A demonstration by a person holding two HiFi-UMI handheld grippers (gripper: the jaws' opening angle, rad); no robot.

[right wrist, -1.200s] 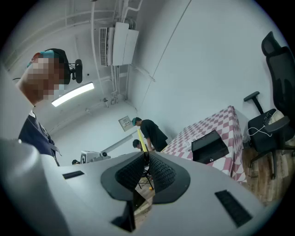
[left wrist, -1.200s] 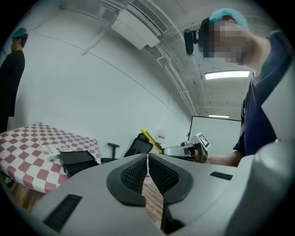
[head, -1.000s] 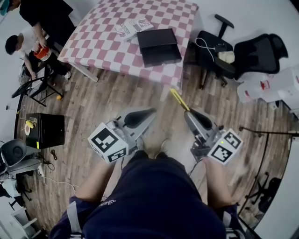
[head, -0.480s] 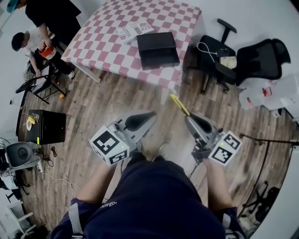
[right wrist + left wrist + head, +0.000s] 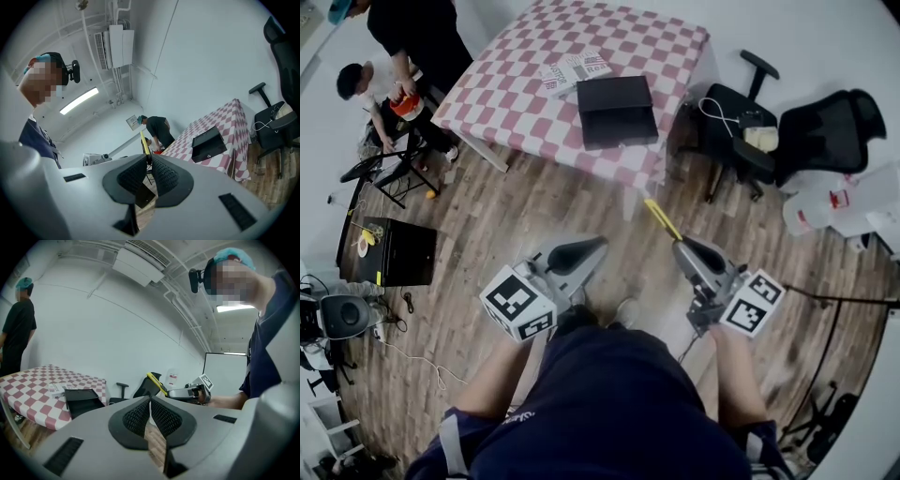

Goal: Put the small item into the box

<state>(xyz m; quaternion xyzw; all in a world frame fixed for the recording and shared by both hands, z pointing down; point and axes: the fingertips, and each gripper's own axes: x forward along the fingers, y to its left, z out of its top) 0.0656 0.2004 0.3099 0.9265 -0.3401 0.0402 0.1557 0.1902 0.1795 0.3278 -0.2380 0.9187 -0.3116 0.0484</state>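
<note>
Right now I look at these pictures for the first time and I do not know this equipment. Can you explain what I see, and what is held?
There is no robot here. A person stands and holds a two-jaw hand tool, a gripper, in each hand. The head view comes from a camera on the person's head and looks down at the floor, both grippers and a table. The other two pictures each come from a camera on one gripper and look along its jaws. On the table lie a black box and a booklet. The right gripper is shut on a yellow strip. The left gripper is shut with nothing in it. The strip has not yet reached the box.
</note>
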